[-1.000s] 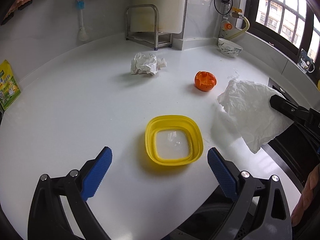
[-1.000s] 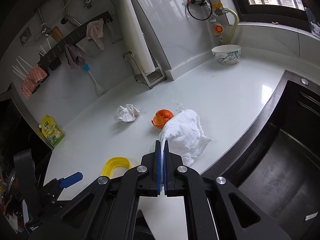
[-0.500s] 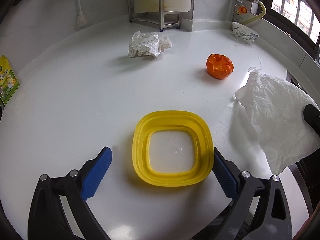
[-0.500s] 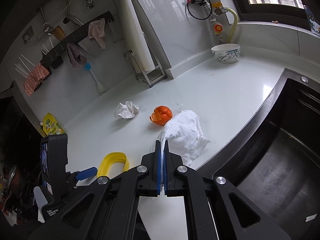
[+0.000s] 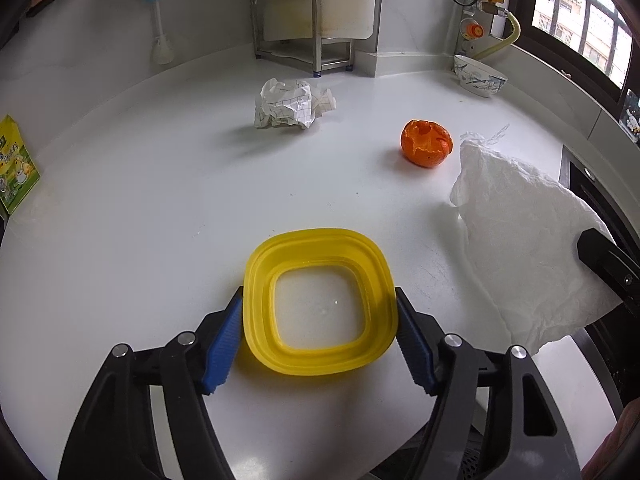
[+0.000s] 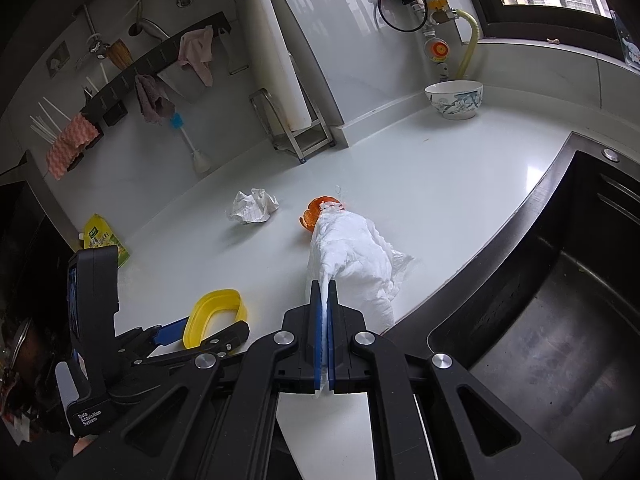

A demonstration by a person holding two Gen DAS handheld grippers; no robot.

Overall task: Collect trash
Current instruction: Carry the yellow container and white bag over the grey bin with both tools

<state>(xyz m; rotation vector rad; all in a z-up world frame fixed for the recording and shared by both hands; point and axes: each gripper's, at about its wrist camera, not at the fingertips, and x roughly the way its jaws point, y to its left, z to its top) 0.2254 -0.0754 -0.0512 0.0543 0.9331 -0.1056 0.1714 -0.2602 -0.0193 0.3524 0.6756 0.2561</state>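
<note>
Trash collection: barely begun.
Left gripper [image 5: 318, 344] fingers straddle yellow tray [image 5: 320, 300]; right gripper [image 6: 324, 312] clamps white bag [image 6: 352, 256]; crumpled paper [image 5: 292, 104], orange peel [image 5: 426, 148] remain on bench [image 5: 160, 200].

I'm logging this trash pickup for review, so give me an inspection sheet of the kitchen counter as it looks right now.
Surface: white counter, glossy, no spills seen.
Job's things: yellow container between the left tool's fingers; white plastic bag pinched in the right tool; crumpled paper and orange peel lying loose farther back.
Clutter: patterned bowl near the back wall; green packet at the left edge; metal rack.
Grippers: left tool open, fingers flanking the container, contact unclear; right tool shut on the bag.
Cables: black loop and yellow hose on the wall.
Surroundings: dark sink on the right, window, cloths hanging on a wall rail.
</note>
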